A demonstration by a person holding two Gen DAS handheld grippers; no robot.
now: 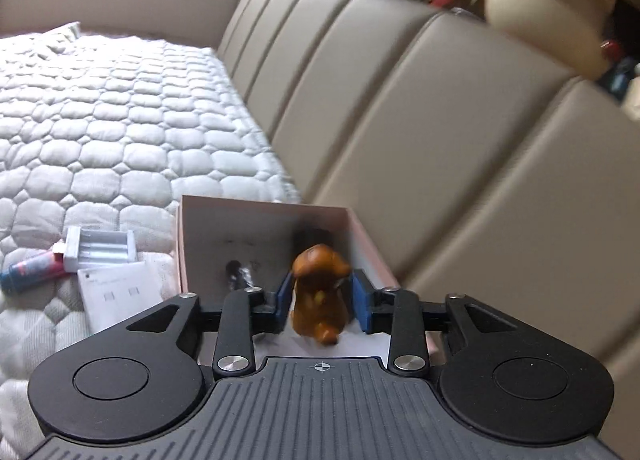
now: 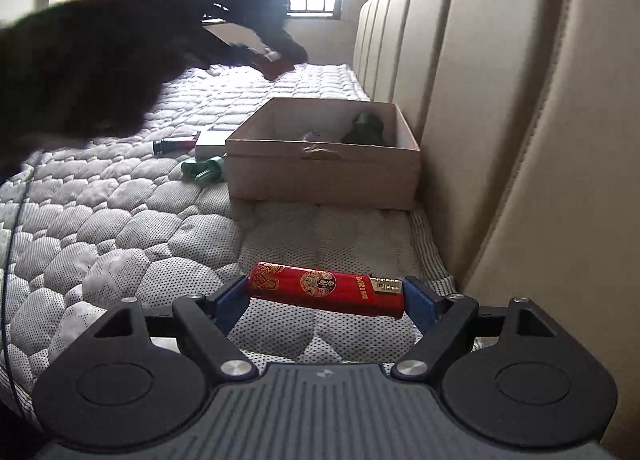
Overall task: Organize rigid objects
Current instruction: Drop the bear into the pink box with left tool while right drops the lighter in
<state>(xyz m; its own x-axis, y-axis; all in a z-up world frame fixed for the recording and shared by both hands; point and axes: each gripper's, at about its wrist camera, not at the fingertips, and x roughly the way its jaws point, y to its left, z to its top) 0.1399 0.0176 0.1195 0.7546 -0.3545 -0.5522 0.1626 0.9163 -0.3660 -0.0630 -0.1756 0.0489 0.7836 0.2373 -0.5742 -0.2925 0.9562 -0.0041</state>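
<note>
In the left wrist view my left gripper (image 1: 320,298) has its blue pads on either side of an orange-brown toy figure (image 1: 319,296), over the near end of an open pink cardboard box (image 1: 264,215); a small dark item (image 1: 239,275) lies on the box floor. In the right wrist view my right gripper (image 2: 326,296) is shut on a red lighter (image 2: 326,292), held crosswise just above the quilted mattress (image 2: 120,240). The same box (image 2: 324,175) stands further ahead against the headboard, with a dark green item (image 2: 366,127) inside.
Left of the box lie a white plastic holder (image 1: 100,250), a blue-red tube (image 1: 30,270) and a white card (image 1: 116,294). A green object (image 2: 204,169) lies by the box. The beige padded headboard (image 1: 400,119) runs along the right. A dark sleeve (image 2: 100,59) reaches over the bed.
</note>
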